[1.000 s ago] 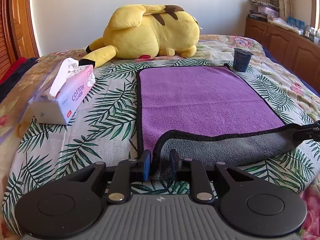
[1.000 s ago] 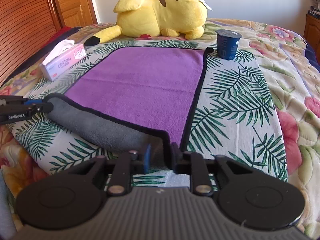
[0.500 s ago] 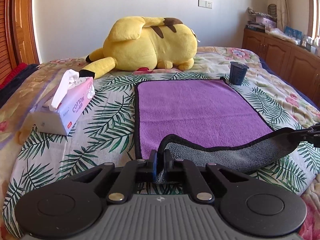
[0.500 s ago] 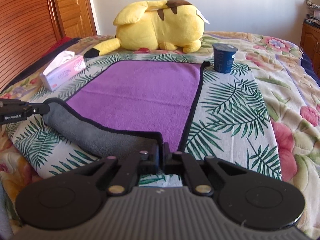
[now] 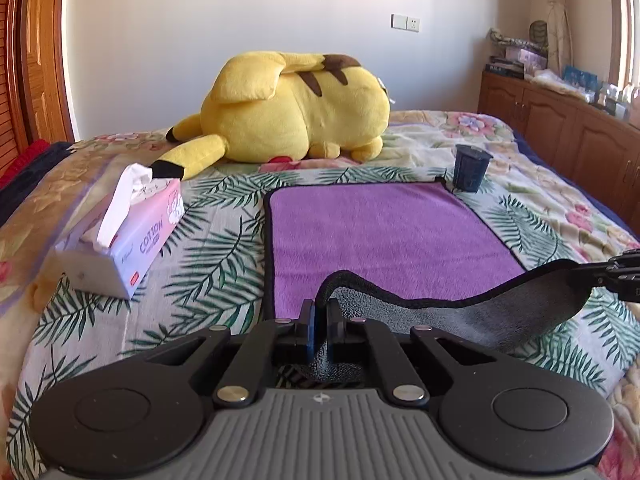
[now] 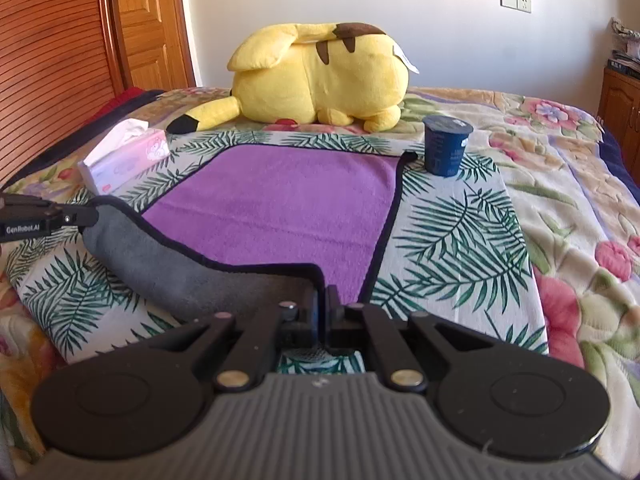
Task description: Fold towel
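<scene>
A purple towel (image 5: pixel 384 236) with a grey underside and black hem lies spread on the bed; it also shows in the right wrist view (image 6: pixel 288 208). My left gripper (image 5: pixel 320 312) is shut on the towel's near left corner. My right gripper (image 6: pixel 322 300) is shut on the near right corner. Both corners are lifted, so the near edge hangs between them with its grey side (image 5: pixel 520 308) showing. Each gripper shows at the edge of the other's view.
A yellow plush toy (image 5: pixel 292 108) lies beyond the towel. A pink tissue box (image 5: pixel 120 236) sits to the left. A dark blue cup (image 5: pixel 470 168) stands at the towel's far right corner. Wooden cabinets (image 5: pixel 568 136) line the right wall.
Both grippers closed on the near corners of the towel and rose, lifting the near edge off the bed.
</scene>
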`<state>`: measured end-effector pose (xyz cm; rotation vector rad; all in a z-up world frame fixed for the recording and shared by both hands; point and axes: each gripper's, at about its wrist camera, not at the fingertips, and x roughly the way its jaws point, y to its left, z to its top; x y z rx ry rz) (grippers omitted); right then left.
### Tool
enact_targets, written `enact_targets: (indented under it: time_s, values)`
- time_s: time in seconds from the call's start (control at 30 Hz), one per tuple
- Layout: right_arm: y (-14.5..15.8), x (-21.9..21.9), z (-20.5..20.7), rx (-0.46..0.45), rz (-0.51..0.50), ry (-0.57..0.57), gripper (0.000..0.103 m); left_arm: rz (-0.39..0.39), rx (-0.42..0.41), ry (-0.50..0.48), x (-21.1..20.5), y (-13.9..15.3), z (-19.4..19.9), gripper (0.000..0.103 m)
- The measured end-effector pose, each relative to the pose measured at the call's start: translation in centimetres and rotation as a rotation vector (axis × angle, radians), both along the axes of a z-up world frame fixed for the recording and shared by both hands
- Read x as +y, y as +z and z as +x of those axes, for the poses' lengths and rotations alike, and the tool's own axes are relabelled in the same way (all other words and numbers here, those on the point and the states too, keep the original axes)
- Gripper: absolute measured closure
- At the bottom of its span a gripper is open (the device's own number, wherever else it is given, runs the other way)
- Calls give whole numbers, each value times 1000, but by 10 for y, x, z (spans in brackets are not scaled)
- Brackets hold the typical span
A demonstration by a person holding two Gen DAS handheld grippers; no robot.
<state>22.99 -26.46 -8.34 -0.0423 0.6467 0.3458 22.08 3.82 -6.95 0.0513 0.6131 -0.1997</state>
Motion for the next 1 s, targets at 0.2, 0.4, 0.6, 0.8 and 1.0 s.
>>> enact_targets:
  time_s: [0.2, 0.4, 0.6, 0.8, 1.0]
  values:
    - [8, 1, 4, -31, 6, 8, 99, 4, -17, -11, -2, 10, 4, 103]
    - [16, 1, 10, -68, -2, 15, 99, 5, -38, -17, -2, 19, 11, 103]
    - [22, 0, 21, -95, -5, 25, 99, 3, -44, -28, 0, 23, 24, 103]
    - [25, 0, 31, -112, -11, 29, 99, 4, -54, -41, 0, 27, 34, 103]
    - [31, 3, 42, -134, -24, 37, 99, 11, -70, -51, 0, 36, 43, 103]
